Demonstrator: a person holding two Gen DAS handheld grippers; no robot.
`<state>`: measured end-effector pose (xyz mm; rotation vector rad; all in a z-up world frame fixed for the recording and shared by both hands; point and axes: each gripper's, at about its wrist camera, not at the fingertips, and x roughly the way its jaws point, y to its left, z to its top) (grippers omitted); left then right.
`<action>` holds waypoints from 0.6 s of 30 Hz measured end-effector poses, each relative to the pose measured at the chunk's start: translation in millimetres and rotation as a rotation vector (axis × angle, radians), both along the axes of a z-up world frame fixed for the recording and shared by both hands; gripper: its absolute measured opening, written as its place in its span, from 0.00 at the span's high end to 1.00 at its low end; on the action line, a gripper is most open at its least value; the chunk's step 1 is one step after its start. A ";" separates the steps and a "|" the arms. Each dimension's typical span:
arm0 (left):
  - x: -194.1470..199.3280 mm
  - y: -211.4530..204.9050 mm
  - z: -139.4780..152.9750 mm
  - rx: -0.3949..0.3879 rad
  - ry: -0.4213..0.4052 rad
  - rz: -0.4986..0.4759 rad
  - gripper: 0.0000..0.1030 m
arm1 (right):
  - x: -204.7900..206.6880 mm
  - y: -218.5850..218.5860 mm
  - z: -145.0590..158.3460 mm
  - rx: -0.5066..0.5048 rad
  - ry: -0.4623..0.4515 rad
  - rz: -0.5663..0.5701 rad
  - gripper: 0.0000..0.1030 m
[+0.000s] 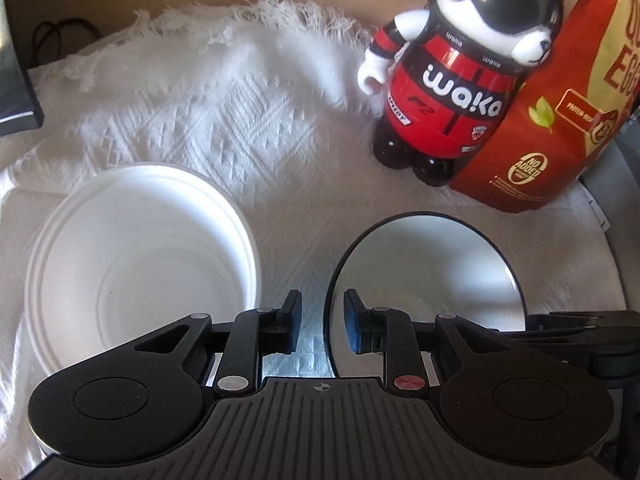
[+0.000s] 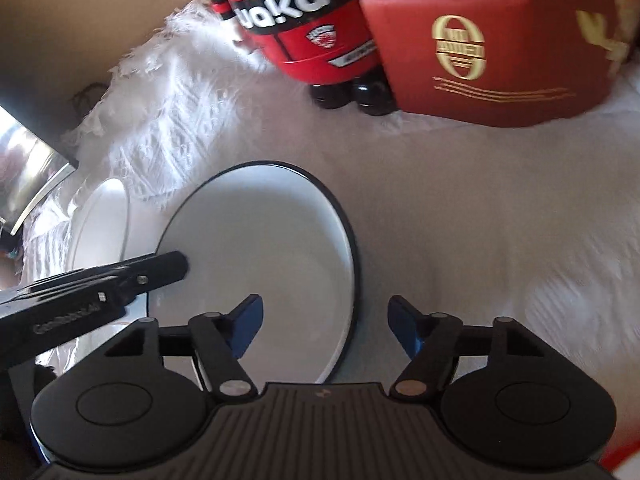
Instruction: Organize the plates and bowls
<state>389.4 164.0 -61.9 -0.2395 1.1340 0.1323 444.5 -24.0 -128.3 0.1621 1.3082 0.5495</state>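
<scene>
A white plate with a black rim (image 1: 432,264) (image 2: 260,232) lies on the white cloth. To its left stands a white disposable bowl (image 1: 136,256) (image 2: 100,220). My left gripper (image 1: 324,320) straddles the plate's left rim, one finger outside and one inside, with a gap showing on both sides of the rim. In the right wrist view its fingers (image 2: 168,266) reach onto that same edge. My right gripper (image 2: 326,318) is open over the plate's right rim, with the left pad above the plate's inside and the right pad above the cloth. Part of it shows at the right (image 1: 580,328).
A red bear-shaped bottle (image 1: 448,92) (image 2: 312,28) and a red food bag (image 1: 560,112) (image 2: 492,48) stand just behind the plate. The fringed white cloth (image 1: 224,92) covers the wooden table. A dark box (image 1: 16,92) sits at the far left, and a shiny metal object (image 2: 32,168).
</scene>
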 end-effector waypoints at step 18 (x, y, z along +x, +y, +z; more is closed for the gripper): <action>26.4 -28.5 -13.5 -0.205 0.018 -0.093 0.71 | 7.7 -45.2 22.6 -0.003 -0.085 -0.051 0.35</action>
